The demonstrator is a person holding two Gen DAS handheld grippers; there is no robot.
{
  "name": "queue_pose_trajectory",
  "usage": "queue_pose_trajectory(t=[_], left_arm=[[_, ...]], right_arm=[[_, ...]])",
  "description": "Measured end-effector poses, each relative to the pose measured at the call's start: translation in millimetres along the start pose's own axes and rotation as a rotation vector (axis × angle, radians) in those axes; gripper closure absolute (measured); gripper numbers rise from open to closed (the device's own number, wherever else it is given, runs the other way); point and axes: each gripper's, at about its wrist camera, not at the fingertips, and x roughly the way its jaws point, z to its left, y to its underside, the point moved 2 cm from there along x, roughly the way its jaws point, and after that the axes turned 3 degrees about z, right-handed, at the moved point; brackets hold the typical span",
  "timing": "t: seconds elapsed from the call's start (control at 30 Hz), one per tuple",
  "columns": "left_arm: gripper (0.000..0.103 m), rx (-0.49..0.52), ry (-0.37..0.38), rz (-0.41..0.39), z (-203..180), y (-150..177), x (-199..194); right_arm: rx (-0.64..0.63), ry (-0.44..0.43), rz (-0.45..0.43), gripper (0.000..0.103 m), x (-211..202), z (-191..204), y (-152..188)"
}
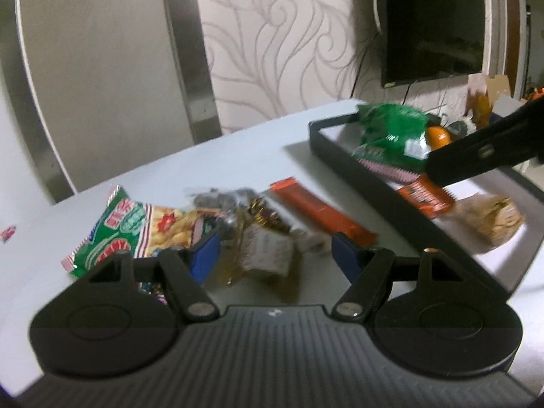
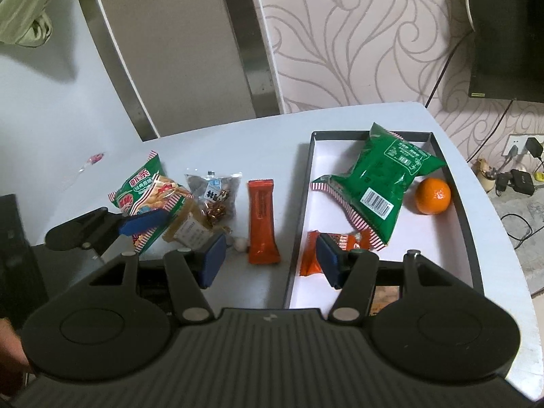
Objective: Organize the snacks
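- In the right wrist view, a white table point(image 2: 238, 136) is seen carrying a shallow rectangular tray with a dark rim and white floor point(image 2: 455, 204) at the right of the frame.
- Inside the tray, a large green crinkled snack bag with a barcode point(image 2: 380, 176) is seen at the upper middle, with a round orange fruit point(image 2: 432, 196) just beside it on the right.
- A small orange wrapped snack point(image 2: 311, 255) lies at the tray's lower left, partly hidden behind a blue pad.
- Left of the tray, on the bare table, 4 items are laid in a row: a long orange wrapped bar point(image 2: 261, 221), a clear packet of dark sweets point(image 2: 214, 193), a tan packet with a white label point(image 2: 190, 227) and a green and red striped peanut bag point(image 2: 142, 187).
- The right gripper point(image 2: 270, 261) is shown at the lower centre with its blue pads apart and nothing held between them; the tray's left rim lies in the gap.
- The left gripper point(image 1: 272, 255) is seen in the left wrist view at the lower centre, blurred, its pads spread with nothing clamped, above the tan packet and peanut bag.
- In the left wrist view, the tray point(image 1: 340, 156) sits at the upper right.
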Motion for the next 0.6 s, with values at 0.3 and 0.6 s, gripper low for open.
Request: queue_pose_trajectory(t=[0.3,0.6], left_arm=[[0.063,-0.026,0.059,0.041,6.1,4.6,14.8],[0.064,-0.096,0.055,0.057,24.8,18.4,-2.5]], right_arm=[[-0.021,0.005,0.024,0.039,4.9,0.4,2.5],[-0.109,-0.039,0.085,0.046,32.5,21.6,2.6]])
